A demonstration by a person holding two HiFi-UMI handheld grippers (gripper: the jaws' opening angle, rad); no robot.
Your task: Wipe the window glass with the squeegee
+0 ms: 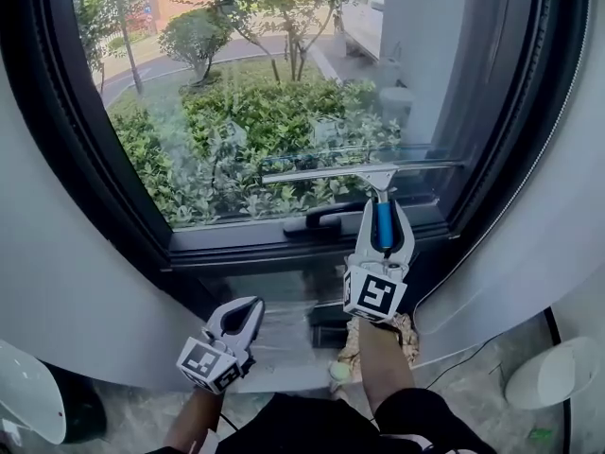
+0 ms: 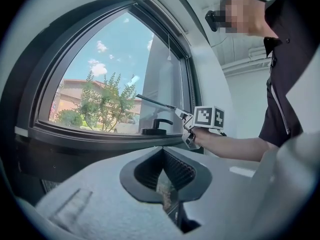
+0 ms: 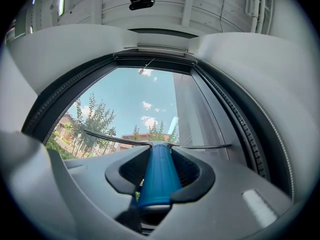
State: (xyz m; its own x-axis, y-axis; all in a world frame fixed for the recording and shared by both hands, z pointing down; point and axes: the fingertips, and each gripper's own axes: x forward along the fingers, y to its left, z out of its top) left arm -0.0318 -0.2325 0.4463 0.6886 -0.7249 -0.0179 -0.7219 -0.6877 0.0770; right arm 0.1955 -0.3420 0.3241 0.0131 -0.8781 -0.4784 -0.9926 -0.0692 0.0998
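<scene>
At the window glass's five o'clock, your right tool clamps the squeegee. Your left tool is closed and empty. Tilting could lift the blade and leave streaks.

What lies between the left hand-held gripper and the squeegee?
Head view: between left hand-held gripper and squeegee lie the window's dark lower frame and black handle.

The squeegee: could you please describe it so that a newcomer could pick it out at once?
Start at the big dark-framed window; low on its glass, just above the black window handle, the squeegee lays a thin silver bar across the pane. It alone has a blue grip, which the right gripper clamps.
</scene>
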